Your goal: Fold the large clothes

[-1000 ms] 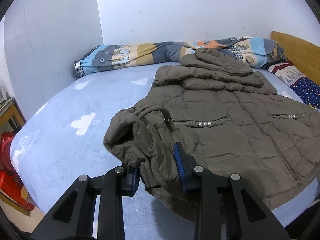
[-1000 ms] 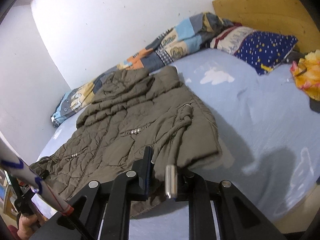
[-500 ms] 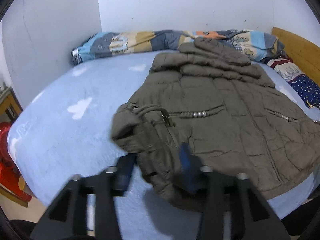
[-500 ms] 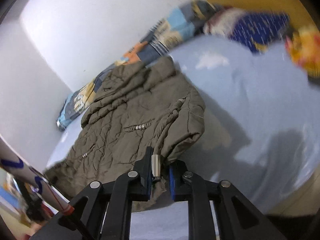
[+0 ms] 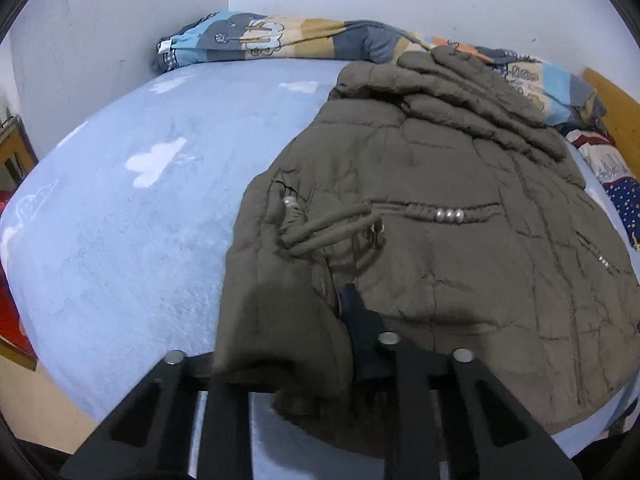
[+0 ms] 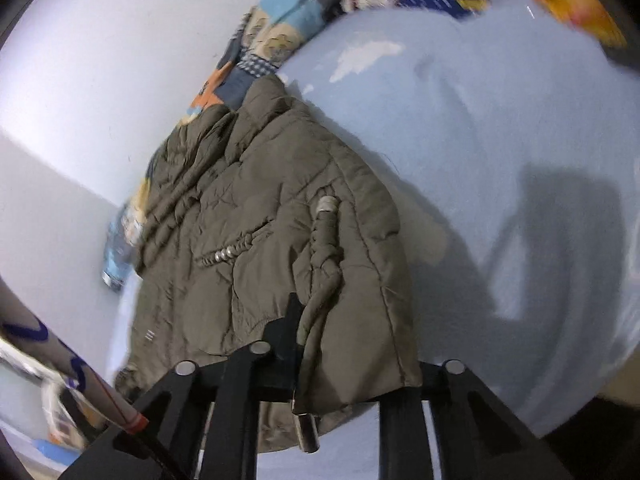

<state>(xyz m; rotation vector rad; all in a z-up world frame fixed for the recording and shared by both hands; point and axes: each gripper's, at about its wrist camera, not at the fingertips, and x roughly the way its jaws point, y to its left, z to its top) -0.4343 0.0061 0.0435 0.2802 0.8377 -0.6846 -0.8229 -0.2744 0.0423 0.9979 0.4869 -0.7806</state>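
Olive padded jacket (image 5: 440,208) spread front-up near the bed's (image 5: 120,240) foot edge, hood toward the wall. Left tongs (image 5: 340,320) clenched on the folded-in sleeve; right tongs (image 6: 298,344) closing, pinching the other cuff (cord dangling). Keep both grips level, lay cuffs flat. No containers seen.

Open blue bedsheet (image 5: 120,216) lies free left of the olive padded jacket (image 5: 440,184); a rolled patterned quilt (image 5: 280,38) blocks the far wall side.

Both wrist views look steeply down, close over the same jacket (image 5: 440,208).
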